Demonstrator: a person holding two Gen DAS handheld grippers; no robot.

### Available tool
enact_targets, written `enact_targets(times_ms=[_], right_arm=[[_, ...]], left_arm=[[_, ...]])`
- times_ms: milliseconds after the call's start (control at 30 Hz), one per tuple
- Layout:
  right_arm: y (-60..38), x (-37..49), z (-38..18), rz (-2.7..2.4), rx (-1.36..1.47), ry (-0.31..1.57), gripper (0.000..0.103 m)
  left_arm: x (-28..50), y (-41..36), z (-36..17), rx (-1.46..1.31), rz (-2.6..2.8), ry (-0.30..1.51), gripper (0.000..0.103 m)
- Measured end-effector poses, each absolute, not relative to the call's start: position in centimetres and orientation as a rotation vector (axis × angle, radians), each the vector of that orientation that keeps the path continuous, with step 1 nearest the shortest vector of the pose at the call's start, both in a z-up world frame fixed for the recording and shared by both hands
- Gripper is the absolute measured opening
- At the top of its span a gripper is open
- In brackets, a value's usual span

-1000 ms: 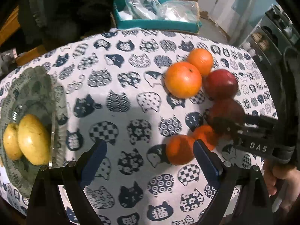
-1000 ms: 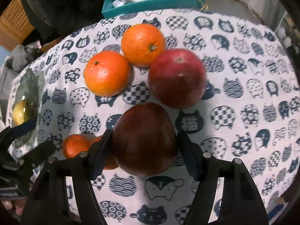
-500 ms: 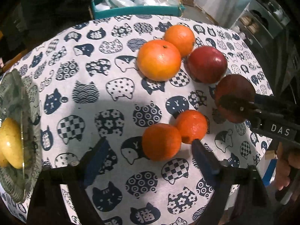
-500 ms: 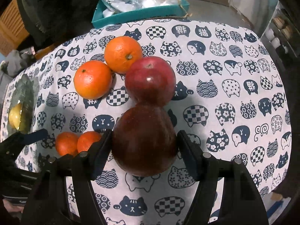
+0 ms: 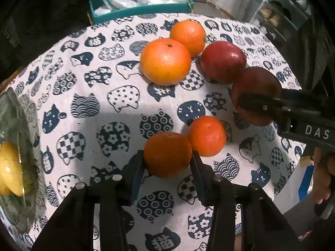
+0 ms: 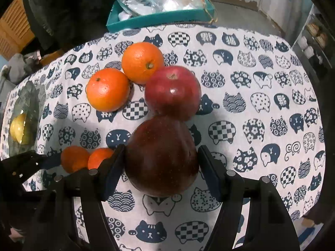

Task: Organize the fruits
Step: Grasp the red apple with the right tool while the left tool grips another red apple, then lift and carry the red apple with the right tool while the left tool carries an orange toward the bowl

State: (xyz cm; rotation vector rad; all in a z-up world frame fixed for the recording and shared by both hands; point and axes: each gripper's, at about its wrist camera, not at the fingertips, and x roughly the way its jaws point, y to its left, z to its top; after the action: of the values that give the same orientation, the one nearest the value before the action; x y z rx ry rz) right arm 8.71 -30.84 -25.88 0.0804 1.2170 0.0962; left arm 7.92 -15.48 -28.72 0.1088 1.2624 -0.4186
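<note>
Cat-print table (image 5: pixel 125 108): left gripper (image 5: pixel 167 163) jaws just clenched on small orange (image 5: pixel 167 156); right gripper (image 6: pixel 161 163) grasps dark apple (image 6: pixel 162 156). Next: lift both.

Matt printed cloth (image 5: pixel 117 96) over the worktop, glossy smooth red apple (image 6: pixel 172 93), dimpled orange peel (image 5: pixel 165 61), clear glass bowl (image 5: pixel 23 125) left of oranges, matt black plastic claws.

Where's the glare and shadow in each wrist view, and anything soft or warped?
Left wrist: specular spot on the big orange; a hard shadow covers the cloth under the left gripper; the glass bowl smears at the fisheye edge. Right wrist: highlight on the red apple; the dark apple in the right gripper sits in shade; the corners vignette black.
</note>
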Motion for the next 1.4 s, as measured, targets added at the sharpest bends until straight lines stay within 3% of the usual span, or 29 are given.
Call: enact_targets(times_ms=[1400], right_arm=[[-26.3,4.6,-10.6,0.219,-0.007,0.812,0.070]], left_arm=[[5.9,-7.4,-11.7,-0.038,-0.270,0.840,0.043]])
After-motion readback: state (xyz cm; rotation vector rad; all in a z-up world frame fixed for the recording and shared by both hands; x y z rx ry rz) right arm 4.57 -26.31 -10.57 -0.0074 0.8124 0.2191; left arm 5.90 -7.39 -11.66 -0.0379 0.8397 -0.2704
